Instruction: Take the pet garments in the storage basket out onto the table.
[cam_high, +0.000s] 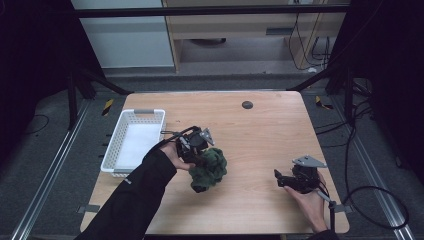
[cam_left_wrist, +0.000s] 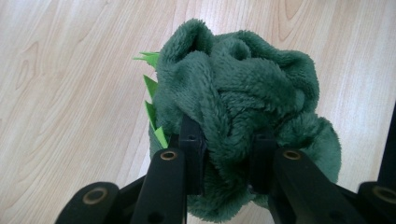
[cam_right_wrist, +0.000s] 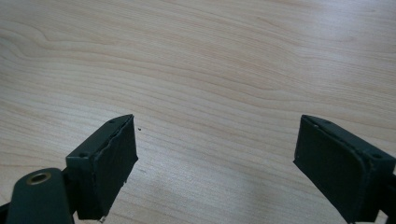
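Note:
A dark green plush toy (cam_high: 209, 171) with light green felt spikes (cam_left_wrist: 152, 103) hangs bunched up just above the middle of the wooden table (cam_high: 260, 130). My left gripper (cam_high: 196, 151) is shut on its soft fabric (cam_left_wrist: 233, 93), both jaws pressed into the plush. At the table's right side my right gripper (cam_high: 281, 178) rests low over the wood, held by a hand. Its jaws stand wide apart with only bare wood (cam_right_wrist: 215, 93) between them.
A white slatted basket (cam_high: 111, 145) sits at the table's left edge, with nothing visible inside. A small dark round disc (cam_high: 247, 104) lies near the far edge. Cables trail on the floor to the right.

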